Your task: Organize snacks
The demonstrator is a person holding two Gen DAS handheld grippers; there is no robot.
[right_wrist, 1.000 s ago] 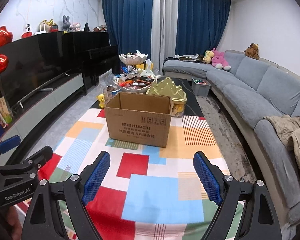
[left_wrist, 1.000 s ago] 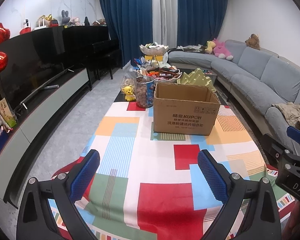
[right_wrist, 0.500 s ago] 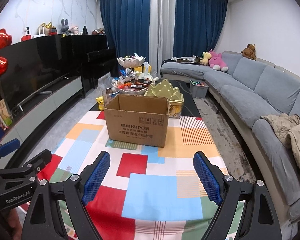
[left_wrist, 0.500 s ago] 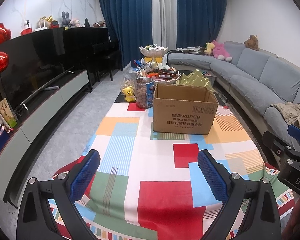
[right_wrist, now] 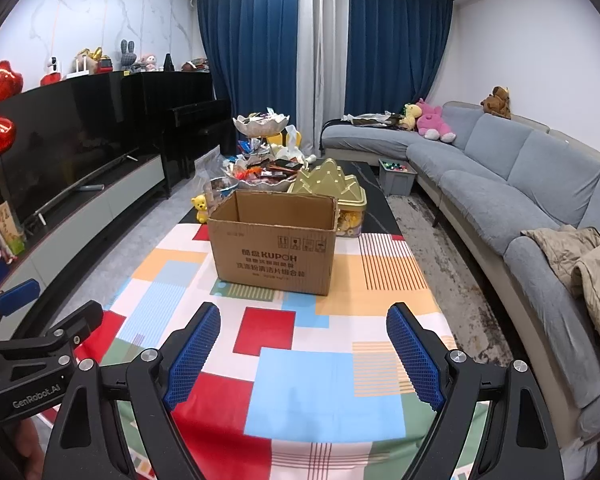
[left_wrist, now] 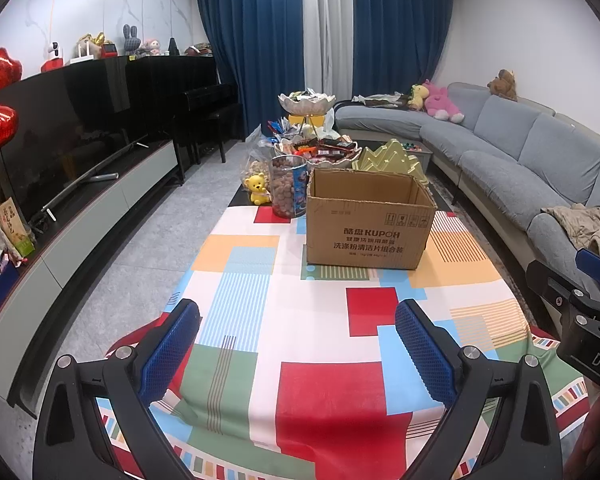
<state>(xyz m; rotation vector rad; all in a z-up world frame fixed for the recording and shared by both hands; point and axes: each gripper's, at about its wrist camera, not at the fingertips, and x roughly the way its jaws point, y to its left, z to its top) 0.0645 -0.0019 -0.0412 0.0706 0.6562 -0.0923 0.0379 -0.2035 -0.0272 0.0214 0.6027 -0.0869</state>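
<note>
Over the last second both views have crept slightly nearer the open brown cardboard box on the patchwork-clothed desk, the left gripper and right gripper both spread and empty, while the heaped snacks sit just behind the box.

dark blue curtains frame a pale sheer strip on the far wall. a grey sofa curves along the right, a black tv on a low grey cabinet lines the left, over grey floor tiles.
</note>
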